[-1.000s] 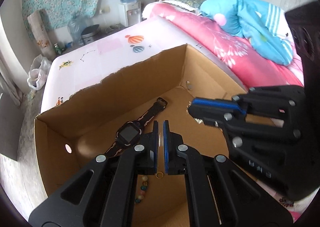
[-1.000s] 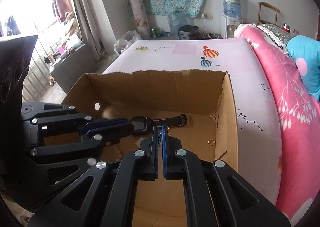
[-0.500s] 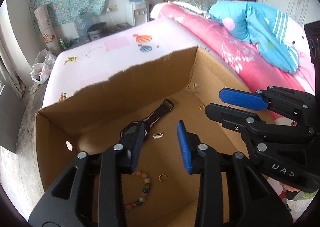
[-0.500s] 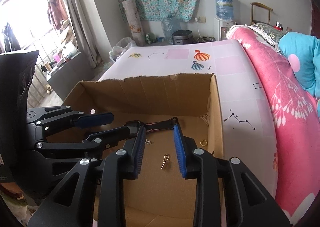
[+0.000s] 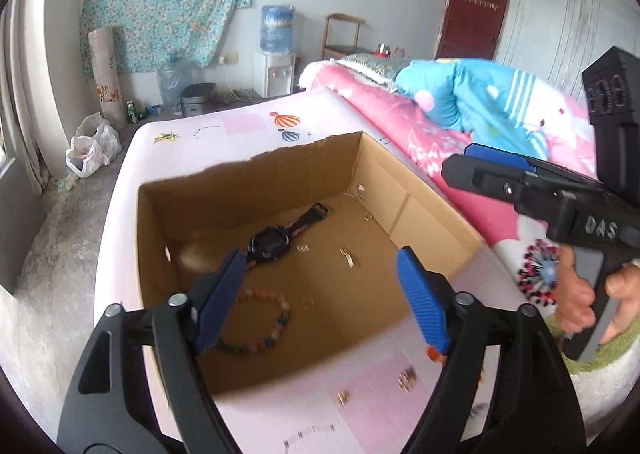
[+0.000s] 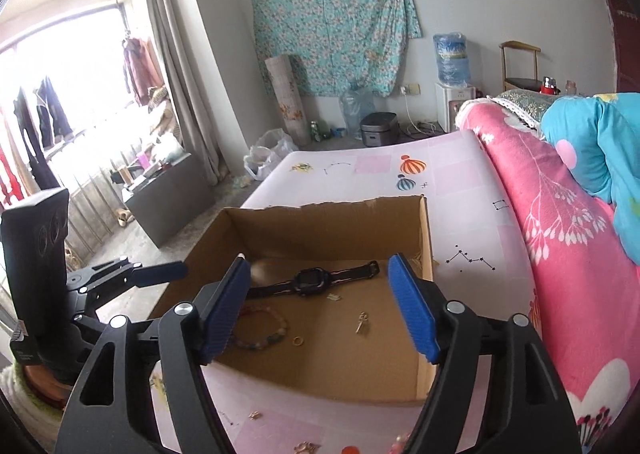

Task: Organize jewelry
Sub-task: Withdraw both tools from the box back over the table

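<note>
An open cardboard box [image 5: 432, 213] [image 6: 426, 238] sits on the pink bed sheet. Inside lie a black watch [image 5: 270, 244] [image 6: 310, 280], a bead bracelet [image 5: 266, 334] [image 6: 266, 334], a gold ring [image 5: 308, 304] [image 6: 297, 341], a gold earring [image 5: 347, 257] [image 6: 362, 321] and a small clip [image 5: 303, 248]. My left gripper [image 5: 320, 300] is open and empty above the box's near side. My right gripper [image 6: 320, 304] is open and empty above the box's near edge; it also shows in the left wrist view [image 5: 496, 165]. Small jewelry pieces [image 5: 406, 378] [image 6: 304, 446] lie on the sheet in front of the box.
A pink quilt [image 6: 568, 254] and a blue blanket [image 5: 480, 101] lie on the right side of the bed. A water dispenser [image 5: 276, 53], a chair [image 6: 520, 65] and bags stand by the far wall.
Both grippers were shut low inside the box; they opened, dropping small pieces into it, and pulled back and up out of the box.
</note>
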{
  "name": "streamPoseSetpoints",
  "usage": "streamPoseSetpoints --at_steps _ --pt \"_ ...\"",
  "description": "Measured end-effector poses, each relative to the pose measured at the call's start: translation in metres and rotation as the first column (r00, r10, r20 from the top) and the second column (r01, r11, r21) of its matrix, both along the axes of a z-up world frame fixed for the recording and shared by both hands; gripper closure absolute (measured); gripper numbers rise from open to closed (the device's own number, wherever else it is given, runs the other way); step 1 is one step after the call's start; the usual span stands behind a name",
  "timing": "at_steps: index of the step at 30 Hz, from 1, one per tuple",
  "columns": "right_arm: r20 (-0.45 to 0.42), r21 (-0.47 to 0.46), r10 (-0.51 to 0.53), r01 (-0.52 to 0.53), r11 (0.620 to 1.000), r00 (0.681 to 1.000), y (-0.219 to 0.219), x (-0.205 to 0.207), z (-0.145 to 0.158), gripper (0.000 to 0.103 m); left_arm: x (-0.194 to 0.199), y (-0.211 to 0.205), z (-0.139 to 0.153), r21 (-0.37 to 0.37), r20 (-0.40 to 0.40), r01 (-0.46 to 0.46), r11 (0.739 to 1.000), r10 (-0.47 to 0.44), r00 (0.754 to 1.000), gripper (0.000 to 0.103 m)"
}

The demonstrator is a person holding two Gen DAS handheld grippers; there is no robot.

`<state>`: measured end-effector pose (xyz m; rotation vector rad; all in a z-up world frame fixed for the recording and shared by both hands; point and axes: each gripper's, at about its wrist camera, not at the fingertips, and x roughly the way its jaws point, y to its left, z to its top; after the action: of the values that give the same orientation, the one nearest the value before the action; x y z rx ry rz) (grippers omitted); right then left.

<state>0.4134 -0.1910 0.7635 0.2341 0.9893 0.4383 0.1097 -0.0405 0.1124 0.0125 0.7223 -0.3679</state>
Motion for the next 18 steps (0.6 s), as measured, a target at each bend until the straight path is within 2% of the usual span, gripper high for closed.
streamPoseSetpoints --at_steps 4,8,14,18 --pt "0.019 0.031 0.002 -0.003 1.0 1.0 0.002 -0.019 0.013 0.022 -0.032 0.012 -0.003 -0.038 -0.008 0.0 0.999 0.0 1.0 0.019" --pt "0.023 0.037 0.018 -0.019 0.999 1.0 0.009 -0.039 0.018 0.016 -0.059 0.018 -0.017 -0.05 -0.02 -0.013 0.999 0.012 1.0 0.018" --pt "0.021 -0.071 0.028 -0.027 0.997 0.999 0.023 -0.068 0.016 0.01 -0.082 0.023 -0.047 -0.021 -0.069 -0.054 0.998 0.053 0.996 0.017" --pt "0.039 -0.188 0.015 -0.008 0.982 0.999 0.029 -0.084 0.016 0.007 -0.09 0.022 -0.066 0.0 -0.104 -0.064 0.998 0.064 0.993 0.017"
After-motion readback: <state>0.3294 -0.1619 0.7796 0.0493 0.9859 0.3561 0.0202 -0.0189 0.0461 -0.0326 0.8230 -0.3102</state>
